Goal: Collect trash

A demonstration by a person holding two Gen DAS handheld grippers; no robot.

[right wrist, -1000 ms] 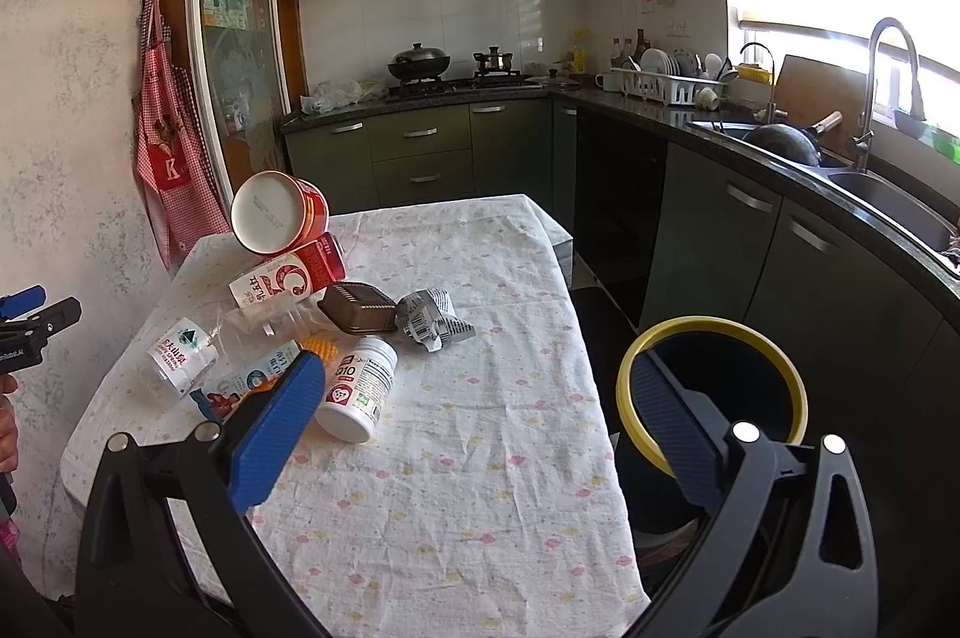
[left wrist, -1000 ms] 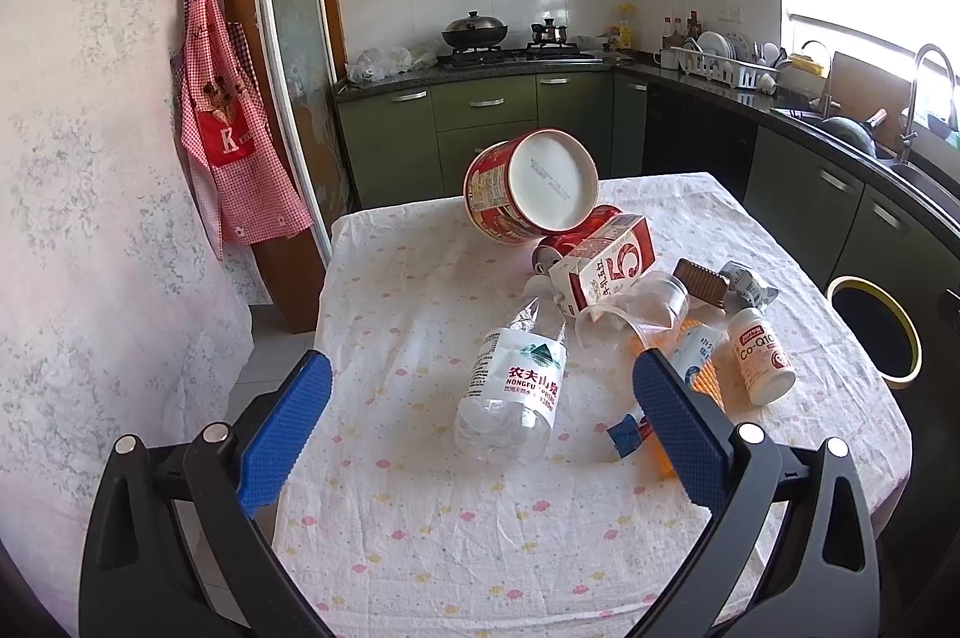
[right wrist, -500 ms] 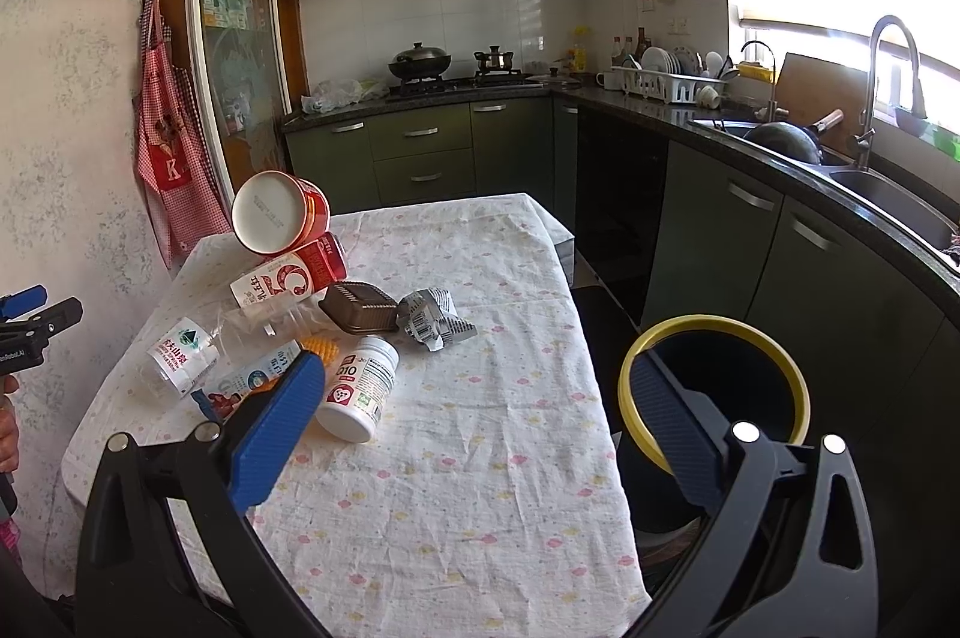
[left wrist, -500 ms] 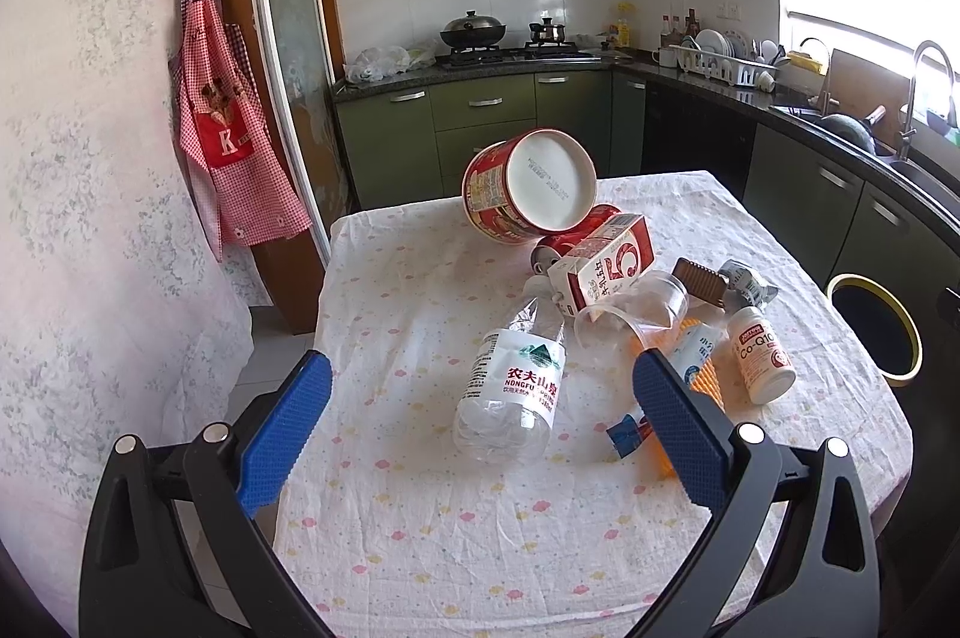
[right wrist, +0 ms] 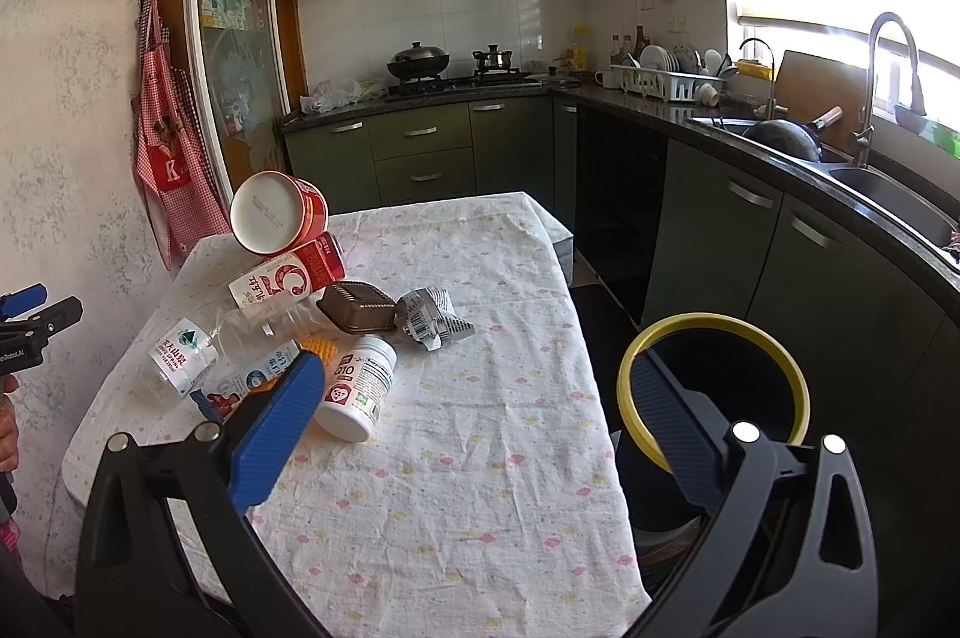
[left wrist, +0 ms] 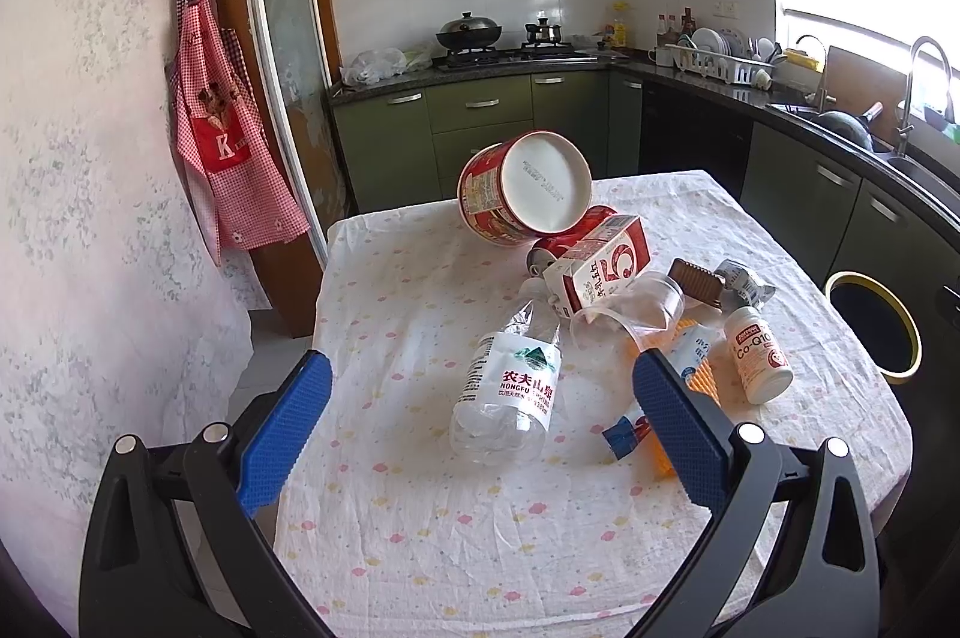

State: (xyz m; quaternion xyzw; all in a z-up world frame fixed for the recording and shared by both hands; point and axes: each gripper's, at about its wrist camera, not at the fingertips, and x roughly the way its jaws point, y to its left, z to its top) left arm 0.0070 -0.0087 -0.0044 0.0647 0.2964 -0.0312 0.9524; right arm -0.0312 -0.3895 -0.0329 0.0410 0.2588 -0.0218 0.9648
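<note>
Trash lies in a pile on the clothed table (left wrist: 420, 506): a clear water bottle (left wrist: 510, 386), a red noodle cup (left wrist: 522, 194), a milk carton (left wrist: 600, 269), a clear plastic cup (left wrist: 636, 311), a white pill bottle (left wrist: 757, 355), a brown tray (right wrist: 357, 308) and a crumpled wrapper (right wrist: 433, 319). My left gripper (left wrist: 480, 422) is open and empty, just short of the water bottle. My right gripper (right wrist: 474, 416) is open and empty above the table's right part. A black bin with a yellow rim (right wrist: 714, 386) stands right of the table.
Green kitchen cabinets (right wrist: 420, 152) and a counter with a sink (right wrist: 888, 200) run along the back and right. A red apron (left wrist: 222, 146) hangs on the left wall. The left gripper shows at the left edge of the right wrist view (right wrist: 30, 320).
</note>
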